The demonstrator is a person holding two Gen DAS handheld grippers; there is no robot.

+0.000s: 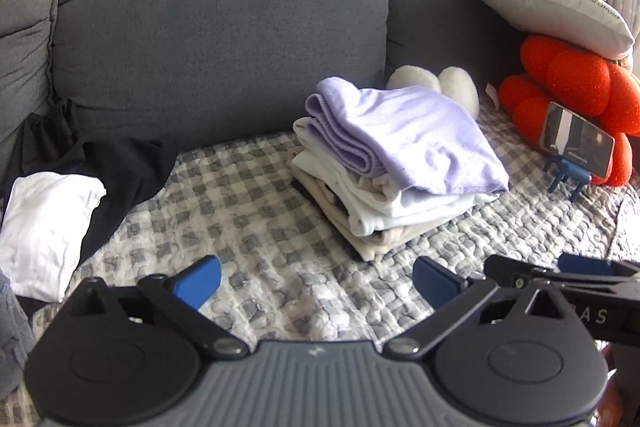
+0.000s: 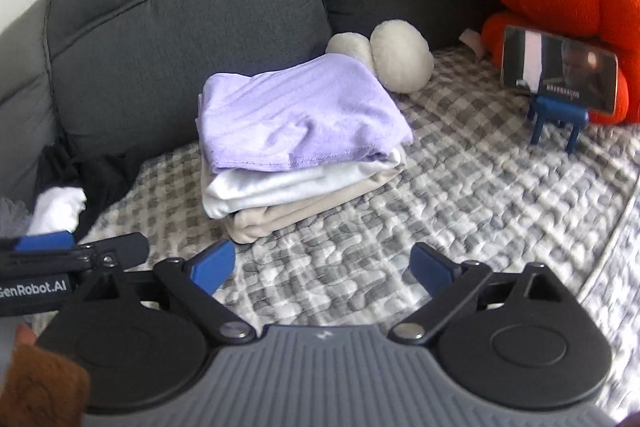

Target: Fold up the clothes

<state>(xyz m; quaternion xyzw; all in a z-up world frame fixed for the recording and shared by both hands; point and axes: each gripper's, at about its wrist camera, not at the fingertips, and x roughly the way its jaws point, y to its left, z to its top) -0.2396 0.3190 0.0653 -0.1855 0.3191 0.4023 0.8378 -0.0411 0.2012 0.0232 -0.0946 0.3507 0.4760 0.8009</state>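
Observation:
A stack of folded clothes (image 1: 396, 163) rests on the checked quilt, a lilac garment (image 2: 296, 115) on top of a white one and a beige one. Unfolded black cloth (image 1: 112, 167) and a white garment (image 1: 44, 231) lie at the left against the sofa back. My left gripper (image 1: 316, 285) hovers open over bare quilt, short of the stack, nothing between its blue pads. My right gripper (image 2: 324, 267) is also open and empty, just in front of the stack's near corner. The left gripper's tip shows at the left edge of the right wrist view.
A dark grey sofa back (image 1: 224, 27) rises behind the quilt (image 1: 248, 227). A white plush toy (image 2: 396, 59) sits behind the stack. At the right stand a phone on a blue stand (image 2: 560, 79), an orange cushion (image 1: 576, 83) and a grey pillow (image 1: 552, 11).

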